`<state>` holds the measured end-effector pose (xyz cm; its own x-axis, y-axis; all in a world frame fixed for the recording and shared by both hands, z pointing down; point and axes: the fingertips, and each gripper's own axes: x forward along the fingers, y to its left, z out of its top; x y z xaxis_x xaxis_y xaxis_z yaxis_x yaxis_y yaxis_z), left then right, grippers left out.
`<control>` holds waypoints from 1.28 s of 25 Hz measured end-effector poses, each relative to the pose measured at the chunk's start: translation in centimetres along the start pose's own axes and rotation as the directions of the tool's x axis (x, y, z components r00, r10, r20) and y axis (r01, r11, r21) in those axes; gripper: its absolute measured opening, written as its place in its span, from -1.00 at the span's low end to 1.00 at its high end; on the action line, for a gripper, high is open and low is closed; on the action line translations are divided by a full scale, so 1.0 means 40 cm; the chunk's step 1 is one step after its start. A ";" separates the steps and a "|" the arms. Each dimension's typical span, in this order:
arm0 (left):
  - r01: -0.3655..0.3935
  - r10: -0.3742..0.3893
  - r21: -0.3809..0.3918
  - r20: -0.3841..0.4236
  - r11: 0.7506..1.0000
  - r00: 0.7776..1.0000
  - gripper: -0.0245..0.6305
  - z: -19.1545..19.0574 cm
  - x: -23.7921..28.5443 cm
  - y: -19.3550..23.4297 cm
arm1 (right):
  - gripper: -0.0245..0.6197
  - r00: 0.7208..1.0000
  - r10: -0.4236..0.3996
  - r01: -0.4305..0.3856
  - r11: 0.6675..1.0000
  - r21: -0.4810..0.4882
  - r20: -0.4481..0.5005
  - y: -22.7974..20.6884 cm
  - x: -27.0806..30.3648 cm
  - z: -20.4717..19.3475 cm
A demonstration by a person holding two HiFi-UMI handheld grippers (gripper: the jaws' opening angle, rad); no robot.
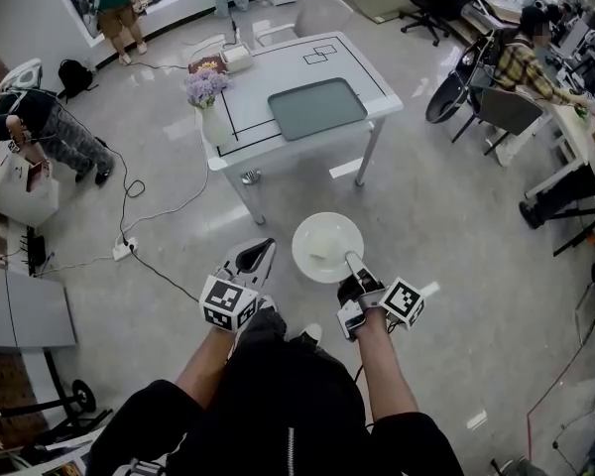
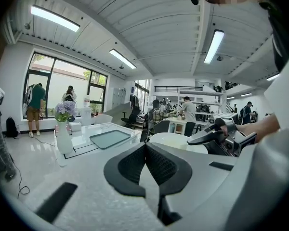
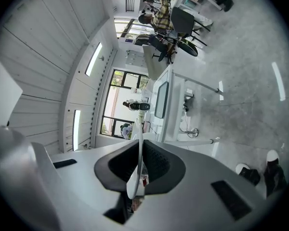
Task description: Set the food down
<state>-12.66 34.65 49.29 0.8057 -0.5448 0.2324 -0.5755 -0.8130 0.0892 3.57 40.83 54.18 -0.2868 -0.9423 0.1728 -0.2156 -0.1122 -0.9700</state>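
Observation:
A white plate (image 1: 327, 246) hangs over the floor in front of me, level, with my right gripper (image 1: 351, 262) shut on its near rim. Whether food lies on it I cannot tell. In the right gripper view the plate (image 3: 137, 170) shows edge-on between the shut jaws. My left gripper (image 1: 261, 252) is beside the plate, to its left, shut and holding nothing; its own view shows the pads (image 2: 156, 165) pressed together. Ahead stands a white table (image 1: 362, 62) with a grey-green tray (image 1: 317, 107) on it.
A white vase (image 1: 215, 124) with purple flowers and a small white box (image 1: 236, 58) stand on the table's left side. Cables and a power strip (image 1: 124, 249) lie on the floor at the left. People stand far left; a bicycle (image 1: 456, 77) and desks are at the right.

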 end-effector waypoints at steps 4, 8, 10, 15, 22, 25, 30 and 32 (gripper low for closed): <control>0.004 -0.004 -0.003 -0.005 1.000 1.000 -0.91 0.003 0.033 0.004 | -0.85 1.000 -0.003 0.003 1.000 0.022 0.000 -0.014 0.007 0.017; 0.011 -0.012 -0.007 -0.008 1.000 1.000 -0.91 0.006 0.075 0.032 | -0.85 1.000 -0.012 0.012 1.000 0.024 0.006 -0.024 0.037 0.042; 0.018 -0.018 -0.014 -0.010 1.000 1.000 -0.91 0.003 0.102 0.056 | -0.85 1.000 -0.017 0.017 1.000 0.026 0.010 -0.026 0.063 0.056; 0.032 -0.032 -0.028 -0.008 0.999 0.999 -0.91 0.023 0.184 0.135 | -0.85 0.999 -0.032 0.032 0.999 0.018 0.015 -0.016 0.151 0.102; 0.054 -0.054 -0.036 -0.001 0.998 0.999 -0.91 0.064 0.293 0.271 | -0.85 0.998 -0.054 0.055 0.998 -0.009 0.021 0.019 0.310 0.166; 0.066 -0.066 -0.035 0.000 0.997 0.998 -0.91 0.076 0.332 0.326 | -0.85 0.998 -0.055 0.056 0.998 -0.014 0.026 0.030 0.378 0.185; 0.076 -0.076 -0.047 -0.003 0.996 0.997 -0.91 0.094 0.368 0.400 | -0.85 0.995 -0.095 0.096 0.995 -0.022 0.027 0.041 0.452 0.197; 0.083 -0.084 -0.048 -0.002 0.995 0.996 -0.91 0.102 0.380 0.420 | -0.85 0.995 -0.098 0.099 0.995 -0.027 0.029 0.050 0.475 0.203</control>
<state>-9.49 11.87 50.39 0.8507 -0.4745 0.2260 -0.5123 -0.8448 0.1548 5.29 20.14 54.12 -0.2373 -0.9355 0.2618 -0.2679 -0.1960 -0.9433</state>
